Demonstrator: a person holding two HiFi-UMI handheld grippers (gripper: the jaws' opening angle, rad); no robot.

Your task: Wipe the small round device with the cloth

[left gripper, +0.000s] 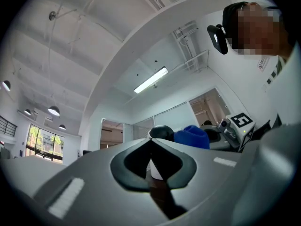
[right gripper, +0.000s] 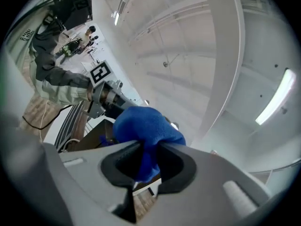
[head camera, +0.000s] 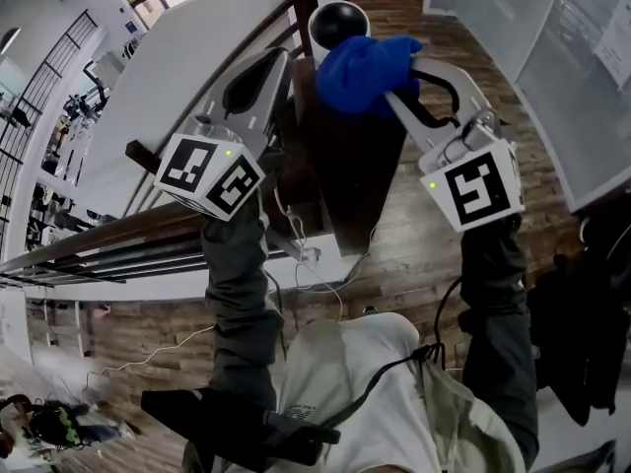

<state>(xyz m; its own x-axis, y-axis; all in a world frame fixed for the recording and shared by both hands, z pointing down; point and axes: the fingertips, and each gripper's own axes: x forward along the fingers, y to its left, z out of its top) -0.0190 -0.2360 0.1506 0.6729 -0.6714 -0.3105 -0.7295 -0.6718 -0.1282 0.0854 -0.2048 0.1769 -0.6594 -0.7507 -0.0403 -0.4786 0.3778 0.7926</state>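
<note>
Head view: small round device [head camera: 338, 23], black dome on white body, stood at 12 o'clock on a dark wood surface [head camera: 350, 175]. Blue cloth [head camera: 363, 70] bunched against the device's 4 o'clock side, touching it. Right claw [head camera: 402, 95] came in from 4 o'clock w/ its tips buried in the cloth; only the right gripper view showed the right claw [right gripper: 146, 147] clamped on a fold of the cloth [right gripper: 143, 126], which hid nearly all of the device there. Left claw [head camera: 279, 62] sat at the device's 8 o'clock, just beside it. Left gripper view showed the left claw [left gripper: 151, 141] w/ tips together, nothing held, dome [left gripper: 162, 132] past them at 12 o'clock, cloth [left gripper: 193, 136] at the dome's 3 o'clock.
</note>
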